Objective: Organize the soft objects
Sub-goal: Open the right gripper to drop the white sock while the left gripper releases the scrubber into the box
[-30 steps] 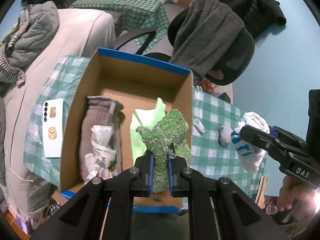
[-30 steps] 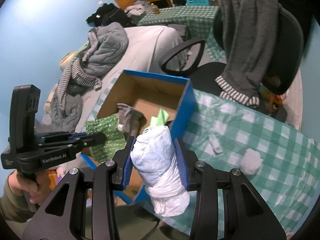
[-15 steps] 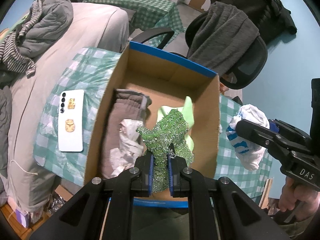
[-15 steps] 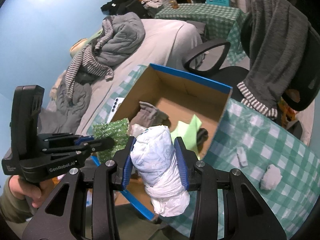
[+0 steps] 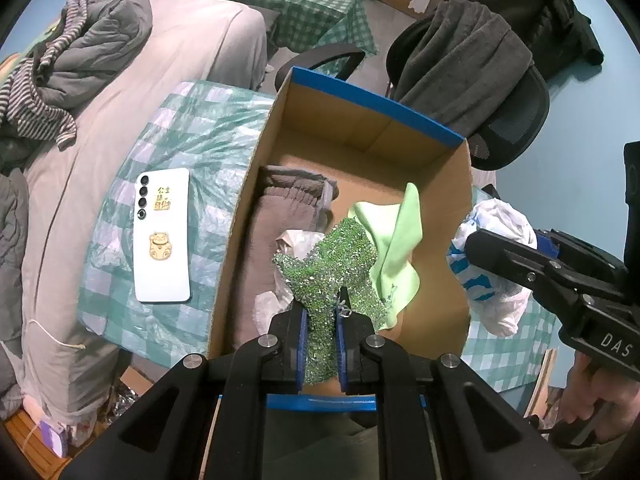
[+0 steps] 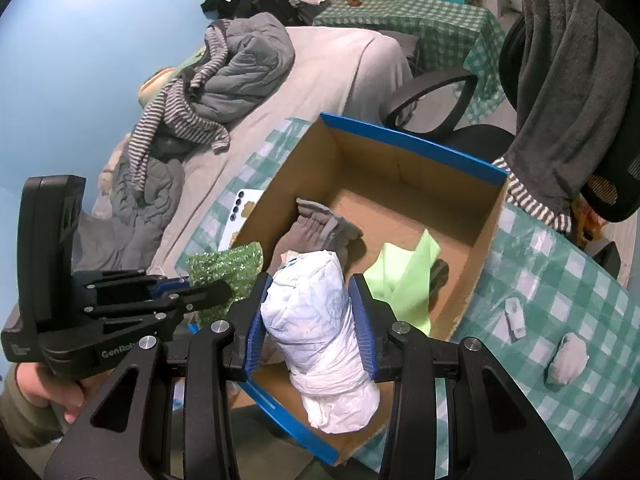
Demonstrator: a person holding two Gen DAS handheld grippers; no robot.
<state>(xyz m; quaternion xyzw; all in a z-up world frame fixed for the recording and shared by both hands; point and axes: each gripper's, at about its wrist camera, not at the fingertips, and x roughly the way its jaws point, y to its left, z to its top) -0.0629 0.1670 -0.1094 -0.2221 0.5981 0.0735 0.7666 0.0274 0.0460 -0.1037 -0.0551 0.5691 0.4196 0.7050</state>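
An open cardboard box point(image 5: 360, 128) with blue edges stands on a green checked table. In it lie a grey-brown folded cloth point(image 5: 276, 224), a crumpled white bag point(image 5: 294, 240) and a light green cloth point(image 5: 396, 236). My left gripper point(image 5: 321, 316) is shut on a green sequined cloth point(image 5: 332, 264), held above the box's near part. My right gripper point(image 6: 310, 300) is shut on a rolled white plastic bag point(image 6: 316, 320) above the box's point(image 6: 400, 160) near edge. The bag point(image 5: 492, 240) also shows at the right in the left wrist view.
A white phone point(image 5: 162, 236) lies on the table left of the box. Two small grey-white soft pieces point(image 6: 566, 360) point(image 6: 514, 316) lie on the cloth right of the box. An office chair point(image 6: 568, 80) draped with a grey towel stands behind. A bed point(image 5: 120, 80) with clothes is at left.
Both grippers have moved left and over the box with their loads. The white bag is now above the box's near edge instead of beside it.
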